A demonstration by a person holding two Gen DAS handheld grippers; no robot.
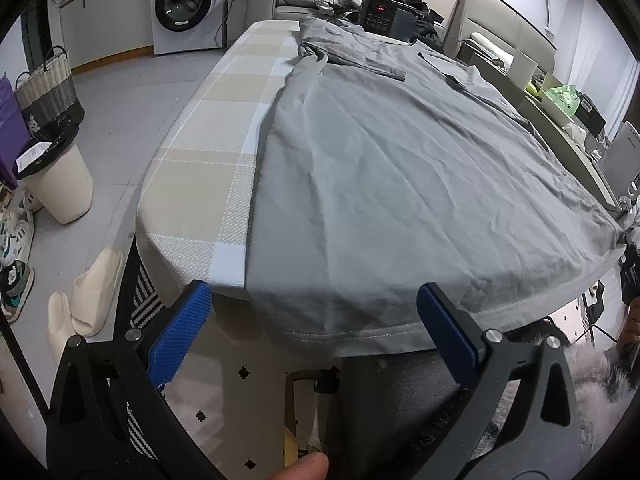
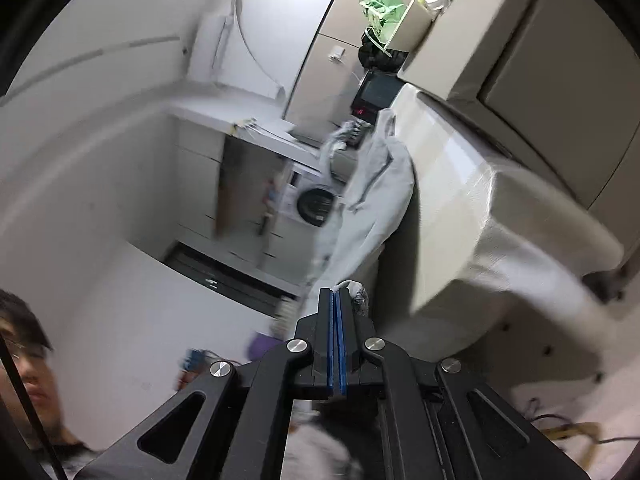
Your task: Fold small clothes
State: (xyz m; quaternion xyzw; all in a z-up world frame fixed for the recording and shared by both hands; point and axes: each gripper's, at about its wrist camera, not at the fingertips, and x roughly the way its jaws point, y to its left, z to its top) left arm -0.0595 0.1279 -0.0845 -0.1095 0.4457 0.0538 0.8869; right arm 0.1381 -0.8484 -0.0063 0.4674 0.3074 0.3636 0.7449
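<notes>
Risk: hem corner of grey T-shirt [image 1: 392, 168] may be slipped from clenched right gripper [image 2: 335, 292] if tugged, as left gripper [image 1: 316, 312] is held released w/ hem ungrasped at bench [image 1: 192, 184] edge.

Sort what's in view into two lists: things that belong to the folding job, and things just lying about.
Belongs to the job:
- grey T-shirt spread on the checked tablecloth
- left gripper, jaws open at the hem
- right gripper, jaws shut on the shirt's edge

Just lying about:
- washing machine
- white bin
- woven basket
- cream slippers
- sneakers
</notes>
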